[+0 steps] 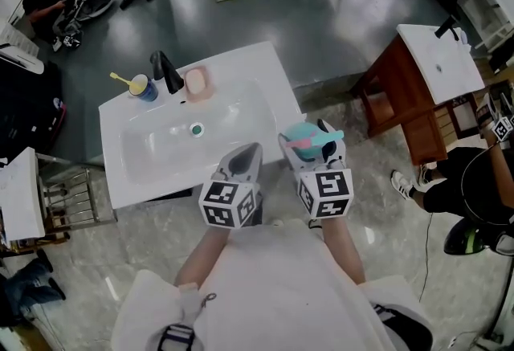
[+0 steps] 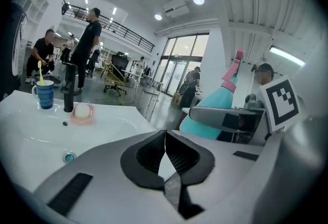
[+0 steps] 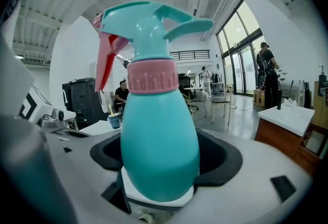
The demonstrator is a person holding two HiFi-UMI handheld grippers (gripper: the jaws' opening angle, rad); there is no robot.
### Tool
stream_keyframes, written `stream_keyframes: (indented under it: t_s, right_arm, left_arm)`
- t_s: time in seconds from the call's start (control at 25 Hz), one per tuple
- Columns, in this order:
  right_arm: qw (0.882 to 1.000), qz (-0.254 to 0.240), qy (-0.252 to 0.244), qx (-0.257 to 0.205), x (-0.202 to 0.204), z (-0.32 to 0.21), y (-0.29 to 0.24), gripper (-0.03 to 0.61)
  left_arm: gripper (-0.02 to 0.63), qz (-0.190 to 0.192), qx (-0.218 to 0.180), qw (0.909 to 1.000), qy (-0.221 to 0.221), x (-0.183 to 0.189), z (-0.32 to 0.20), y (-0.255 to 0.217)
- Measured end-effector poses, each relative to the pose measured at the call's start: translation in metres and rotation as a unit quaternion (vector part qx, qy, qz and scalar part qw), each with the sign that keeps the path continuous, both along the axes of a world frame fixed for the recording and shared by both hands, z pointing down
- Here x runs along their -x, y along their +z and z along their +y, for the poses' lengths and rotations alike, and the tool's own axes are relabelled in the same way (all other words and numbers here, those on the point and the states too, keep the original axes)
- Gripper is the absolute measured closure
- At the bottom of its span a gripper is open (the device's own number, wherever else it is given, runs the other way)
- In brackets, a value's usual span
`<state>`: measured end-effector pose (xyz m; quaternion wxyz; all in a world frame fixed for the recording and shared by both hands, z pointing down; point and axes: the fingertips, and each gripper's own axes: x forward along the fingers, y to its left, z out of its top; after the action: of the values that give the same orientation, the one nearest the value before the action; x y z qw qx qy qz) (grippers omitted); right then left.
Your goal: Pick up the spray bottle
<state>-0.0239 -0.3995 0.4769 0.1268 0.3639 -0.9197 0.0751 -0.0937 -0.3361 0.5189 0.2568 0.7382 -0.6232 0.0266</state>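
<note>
Spray bottle [image 3: 159,130], teal with a pink collar and pink trigger, sits between the jaws of our right gripper [image 1: 309,150], which are closed on its round belly. We hold it by the near right corner of the white washbasin [image 1: 265,68]. Our left gripper [image 2: 165,159] hangs just beside it on the left, jaws pressed together with nothing in them. Along the basin's far left edge stand a blue cup [image 1: 144,89], a black tap [image 1: 166,72] and a pink soap dish [image 1: 197,83].
</note>
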Motion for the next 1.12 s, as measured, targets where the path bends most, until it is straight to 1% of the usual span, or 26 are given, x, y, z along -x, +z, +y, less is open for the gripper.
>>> stream_keyframes:
  t_s: [0.24,0.48,0.8,1.12]
  right_arm:
    - [1.0,-0.021,-0.011,-0.005,-0.003,0.017,-0.013,0.195]
    - [0.999,-0.025,-0.02,-0.021,-0.004,0.033,-0.025,0.195]
    - [0.999,-0.022,-0.019,-0.023,-0.008,0.047,-0.029,0.195]
    - [0.999,-0.019,-0.017,-0.026,-0.009,0.051,-0.03,0.195]
  left_arm:
    - [0.588,0.005,-0.026,0.9996,0.005,-0.008,0.003,-0.016]
    - [0.588,0.003,-0.044,0.9989,0.015,-0.02,0.005,-0.029]
    - [0.588,0.001,-0.051,0.9985,0.021,-0.032,0.014,-0.035]
    - [0.588,-0.005,-0.056,0.9983,0.016,-0.032,0.019,-0.038]
